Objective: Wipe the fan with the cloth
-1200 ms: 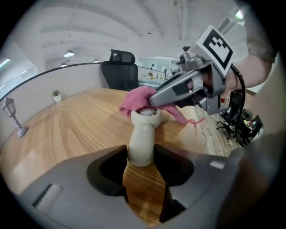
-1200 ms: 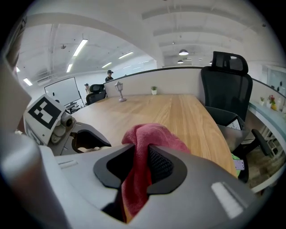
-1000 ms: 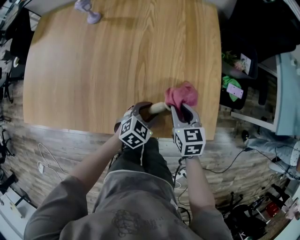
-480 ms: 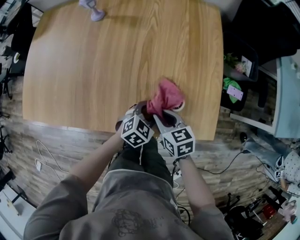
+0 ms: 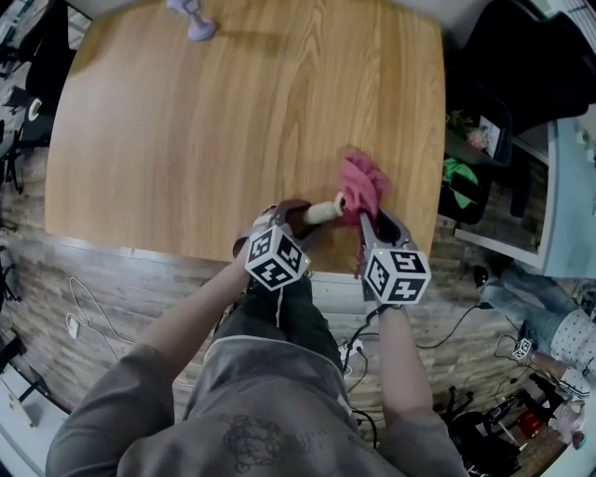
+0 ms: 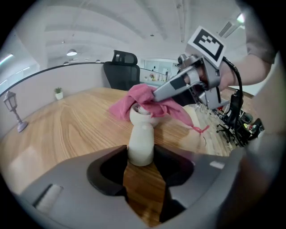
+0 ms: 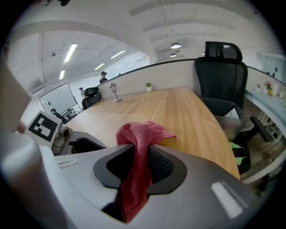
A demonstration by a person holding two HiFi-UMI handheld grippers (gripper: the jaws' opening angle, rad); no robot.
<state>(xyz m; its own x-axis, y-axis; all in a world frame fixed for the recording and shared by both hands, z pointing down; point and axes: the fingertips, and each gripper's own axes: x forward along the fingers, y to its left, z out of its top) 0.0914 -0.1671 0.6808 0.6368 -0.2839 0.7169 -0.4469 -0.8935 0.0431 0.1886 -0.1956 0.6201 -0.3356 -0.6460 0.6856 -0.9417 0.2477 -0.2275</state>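
A small white fan (image 6: 140,142) lies with its handle between the jaws of my left gripper (image 6: 142,163), which is shut on it. Its handle (image 5: 319,213) points right over the wooden table (image 5: 233,121) near the front edge. The pink cloth (image 5: 363,186) covers the fan's head, so the head is mostly hidden. My right gripper (image 5: 371,222) is shut on the cloth (image 7: 138,134), a bunch of which sticks out past the jaws while a tail hangs below. In the left gripper view the cloth (image 6: 143,100) drapes over the fan's top.
A small purple lamp-like ornament (image 5: 191,19) stands at the table's far edge. A black office chair (image 7: 221,76) and a green item (image 5: 458,172) are off the right side. The table's front edge runs just under both grippers.
My right gripper swung the cloth left over the fan's head, then back to the right. The left gripper and the fan stayed still.
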